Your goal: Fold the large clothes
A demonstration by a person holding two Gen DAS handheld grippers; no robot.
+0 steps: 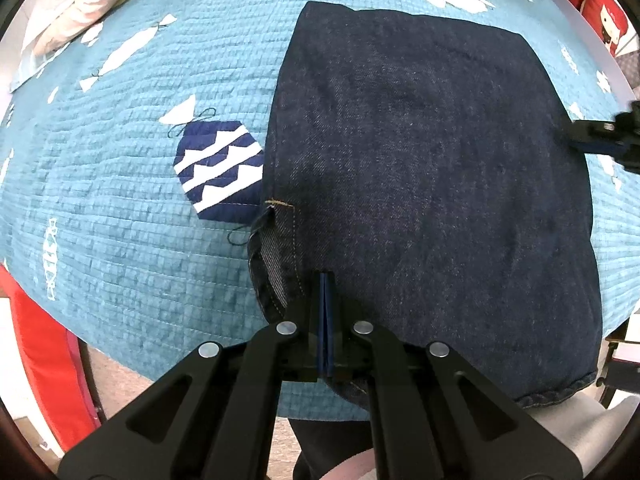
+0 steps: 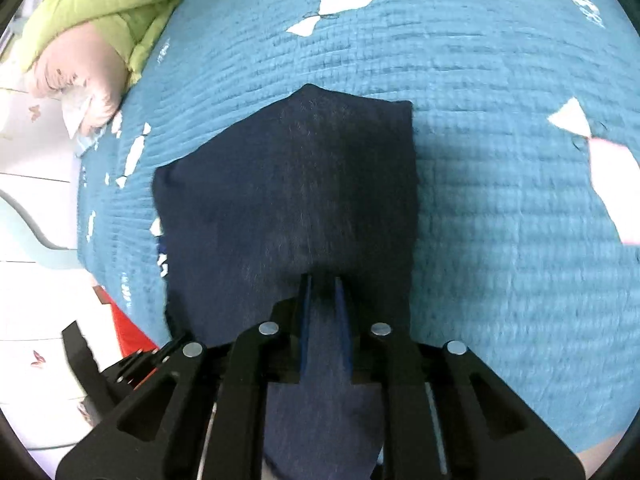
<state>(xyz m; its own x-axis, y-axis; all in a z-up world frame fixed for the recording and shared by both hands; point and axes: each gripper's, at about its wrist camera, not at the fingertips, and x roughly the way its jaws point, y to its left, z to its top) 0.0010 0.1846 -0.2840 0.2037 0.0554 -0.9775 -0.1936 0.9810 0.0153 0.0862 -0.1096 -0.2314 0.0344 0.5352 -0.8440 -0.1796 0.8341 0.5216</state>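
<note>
— Looking down your left gripper, you have its blue pads pressed flat together with no gap, nothing visibly caught between them, tips over the near left edge of the folded jeans.

— And where do the jeans lie?

— Flat on the teal quilted bedspread, folded into a dark denim block. Its left edge covers part of a navy-and-white patch sewn into the quilt, and a hem shows at the near right corner.

— What about your right gripper?

— Its pads stand a narrow way apart, over the denim near that side's edge. Blur keeps me from telling whether cloth sits between them or only beneath. From the left wrist view it shows at the jeans' right edge.

— Anything else?

— A green duvet and a pink pillow lie at the bed's far left.
</note>
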